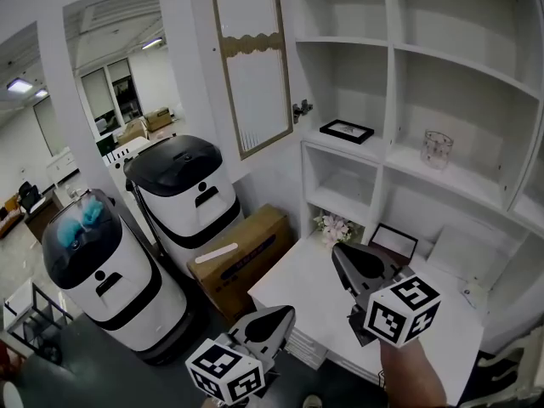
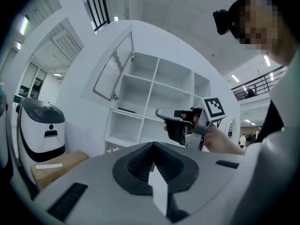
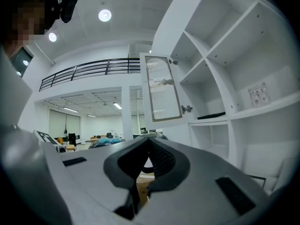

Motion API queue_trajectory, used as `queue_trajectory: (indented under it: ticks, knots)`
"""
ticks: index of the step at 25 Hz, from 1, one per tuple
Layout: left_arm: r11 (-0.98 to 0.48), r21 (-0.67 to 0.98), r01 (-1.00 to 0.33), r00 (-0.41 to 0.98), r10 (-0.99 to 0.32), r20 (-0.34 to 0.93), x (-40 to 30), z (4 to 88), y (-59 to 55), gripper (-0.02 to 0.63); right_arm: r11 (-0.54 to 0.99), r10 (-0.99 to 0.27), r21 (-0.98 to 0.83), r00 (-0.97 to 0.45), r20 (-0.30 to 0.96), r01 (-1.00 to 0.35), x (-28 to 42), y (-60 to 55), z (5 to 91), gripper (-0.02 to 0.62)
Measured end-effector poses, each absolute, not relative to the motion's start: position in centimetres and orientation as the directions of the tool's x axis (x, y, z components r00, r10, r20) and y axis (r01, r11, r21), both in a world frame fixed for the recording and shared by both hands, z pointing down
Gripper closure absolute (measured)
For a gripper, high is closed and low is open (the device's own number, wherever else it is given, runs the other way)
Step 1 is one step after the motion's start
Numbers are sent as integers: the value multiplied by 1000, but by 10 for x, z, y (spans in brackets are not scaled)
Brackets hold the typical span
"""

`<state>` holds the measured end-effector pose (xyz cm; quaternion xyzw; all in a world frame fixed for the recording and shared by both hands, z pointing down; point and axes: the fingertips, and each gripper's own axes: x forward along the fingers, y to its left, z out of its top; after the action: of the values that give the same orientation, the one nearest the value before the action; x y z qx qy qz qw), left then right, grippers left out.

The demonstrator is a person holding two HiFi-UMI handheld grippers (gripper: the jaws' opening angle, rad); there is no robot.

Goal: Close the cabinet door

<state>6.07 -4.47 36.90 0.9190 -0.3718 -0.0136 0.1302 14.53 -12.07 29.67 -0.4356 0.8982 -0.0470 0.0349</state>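
Note:
The cabinet door (image 1: 252,66), a wood frame around ribbed glass, stands swung open at the left edge of the white shelf unit (image 1: 391,100), on a metal hinge (image 1: 302,108). It also shows in the left gripper view as the door (image 2: 112,71) and in the right gripper view as the door (image 3: 162,90). My left gripper (image 1: 285,314) is low and well short of the door, jaws together with nothing in them. My right gripper (image 1: 340,252) hovers over the white counter, also shut and holding nothing, below and right of the door. Neither touches the door.
Two white-and-black machines (image 1: 183,194) (image 1: 102,266) and a cardboard box (image 1: 242,249) stand on the floor left of the white counter (image 1: 297,291). On the shelves are a black frame (image 1: 346,131), a glass (image 1: 436,149), flowers (image 1: 333,226) and another frame (image 1: 393,240).

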Motion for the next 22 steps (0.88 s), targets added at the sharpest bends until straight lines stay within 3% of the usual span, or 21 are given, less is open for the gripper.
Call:
queue_trajectory:
  ticks: [22]
  knots:
    - [-560, 202, -804, 582, -810, 73, 38, 357, -90, 604, 752, -657, -110, -753, -40, -650, 102, -183, 286, 591]
